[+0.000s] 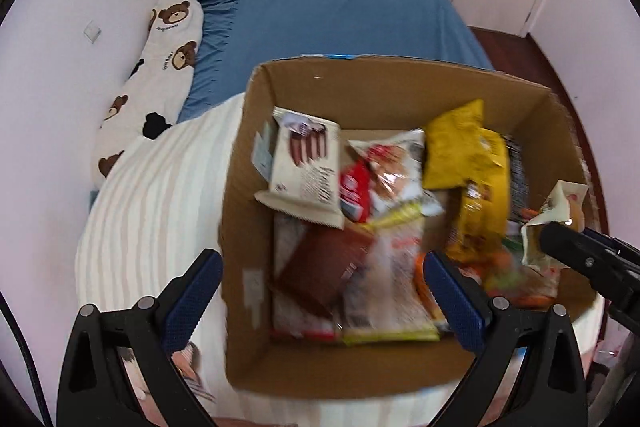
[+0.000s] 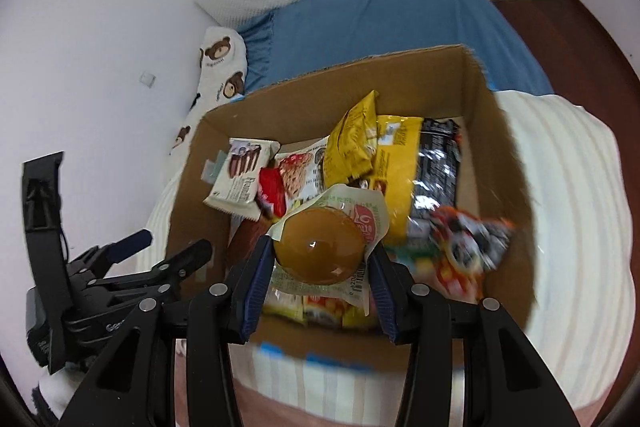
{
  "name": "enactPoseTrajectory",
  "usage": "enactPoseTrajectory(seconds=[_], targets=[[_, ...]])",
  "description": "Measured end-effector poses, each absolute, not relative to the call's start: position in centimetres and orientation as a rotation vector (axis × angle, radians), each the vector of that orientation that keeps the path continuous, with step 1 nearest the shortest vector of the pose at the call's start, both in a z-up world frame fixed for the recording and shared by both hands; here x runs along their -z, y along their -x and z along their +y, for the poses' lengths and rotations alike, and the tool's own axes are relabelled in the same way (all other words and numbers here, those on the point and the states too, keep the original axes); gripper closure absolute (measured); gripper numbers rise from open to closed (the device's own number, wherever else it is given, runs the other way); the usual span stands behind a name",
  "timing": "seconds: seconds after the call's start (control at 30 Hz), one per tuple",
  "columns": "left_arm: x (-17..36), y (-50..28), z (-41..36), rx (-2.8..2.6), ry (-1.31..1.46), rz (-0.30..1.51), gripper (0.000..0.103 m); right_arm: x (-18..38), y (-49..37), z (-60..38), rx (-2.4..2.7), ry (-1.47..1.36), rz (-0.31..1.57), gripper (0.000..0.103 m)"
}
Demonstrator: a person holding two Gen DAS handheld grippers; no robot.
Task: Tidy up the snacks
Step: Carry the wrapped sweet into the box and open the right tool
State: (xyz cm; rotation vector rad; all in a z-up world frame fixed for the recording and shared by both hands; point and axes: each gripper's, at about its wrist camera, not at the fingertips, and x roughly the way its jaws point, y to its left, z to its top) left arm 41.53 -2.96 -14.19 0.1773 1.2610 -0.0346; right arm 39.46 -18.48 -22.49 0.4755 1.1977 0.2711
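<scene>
Bear-print pillow [image 1: 160, 67] reads "Bear"; snack wrappers illegible

Soft even daylight, motion blur on snacks; fisheye-bent, dark-vignetted edges

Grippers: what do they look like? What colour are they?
Both the left gripper and the right gripper are black plastic frames with triangular cut-outs and round silver rivets. Their jaws are lined with ridged dark blue pads. In the right wrist view, the left gripper shows white lettering, too blurred to read, and a black box behind it.
</scene>
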Motion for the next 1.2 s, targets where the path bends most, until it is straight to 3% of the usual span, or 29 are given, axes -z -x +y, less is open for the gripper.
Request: enactPoseTrajectory(seconds=[0.4, 0.5, 0.57, 0.73, 1.2], targets=[[16.9, -44.1, -2.8, 0.016, -0.262, 1.281, 0.000, 27.7, -43.9, -16.6, -0.288, -0.523, 1.291, 0.054], [17.1, -44.2, -3.1, 0.016, -0.274, 1.275, 0.000, 28.2, -44.6, -16.4, -0.310, -0.558, 1.317, 0.044], [17.1, -44.3, -3.3, 0.029, -0.268, 1.279, 0.000, 28.1, -44.8, -16.4, -0.277, -0.519, 1.319, 0.024], [16.9, -44.2, -3.9, 0.046, -0.262, 1.279, 0.000, 27.1, -44.2, -17.1, -0.191, -0.411, 1.319, 0.007], [14.7, -42.6, -4.5, 0.112, -0.116, 1.297, 0.000, 23.1, -39.4, -20.6, 0.002, -0.174, 1.242, 0.003]])
